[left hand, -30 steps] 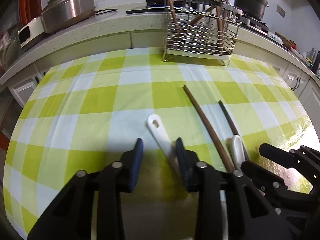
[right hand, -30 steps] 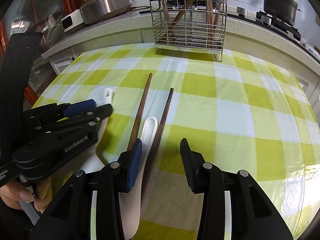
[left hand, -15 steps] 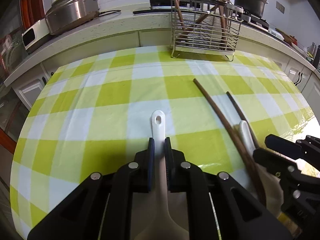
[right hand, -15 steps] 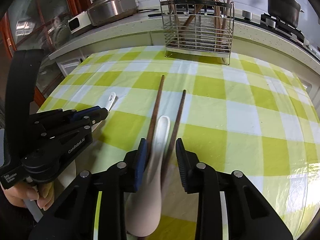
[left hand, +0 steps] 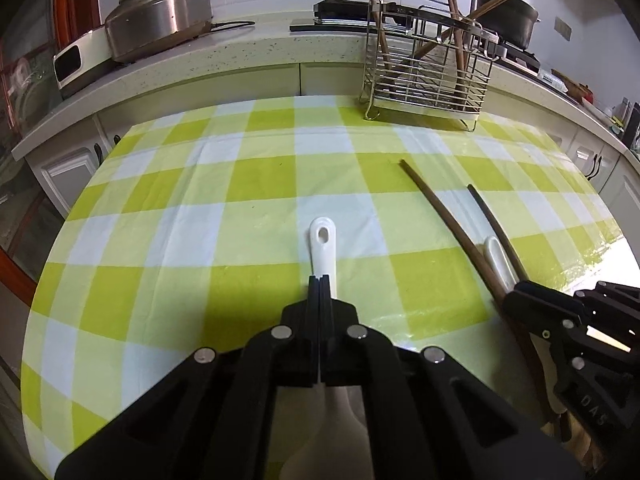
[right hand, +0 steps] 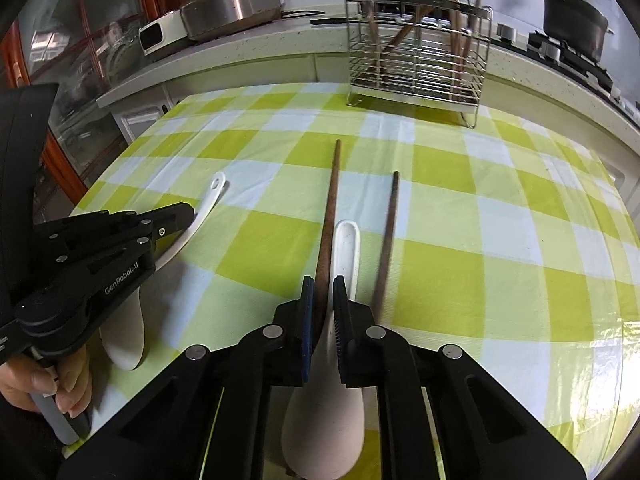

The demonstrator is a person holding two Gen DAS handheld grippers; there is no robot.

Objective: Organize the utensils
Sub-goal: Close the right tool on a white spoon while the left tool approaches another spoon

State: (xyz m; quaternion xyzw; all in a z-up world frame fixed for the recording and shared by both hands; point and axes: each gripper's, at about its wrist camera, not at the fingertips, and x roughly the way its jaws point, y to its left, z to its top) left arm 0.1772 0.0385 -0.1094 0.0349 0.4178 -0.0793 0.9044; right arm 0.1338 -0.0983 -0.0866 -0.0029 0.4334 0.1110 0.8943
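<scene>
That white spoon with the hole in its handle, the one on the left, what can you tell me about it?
The white spoon looks like smooth plastic or ceramic, with a long flat handle ending in an oval hanging hole. Its wide scoop end points toward the person, the holed end toward the wire rack. It lies on the green-and-white checked tablecloth. The left tool has just closed on its handle, pads pressed against both sides. It touches none of the other utensils.

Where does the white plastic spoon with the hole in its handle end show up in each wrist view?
Left wrist view: the white plastic spoon with the holed handle sits at centre, pointing away, clamped in the left gripper.
Right wrist view: the same spoon lies at left, held by that gripper.
Shared landmark: the wire utensil rack at the table's far edge.
</scene>
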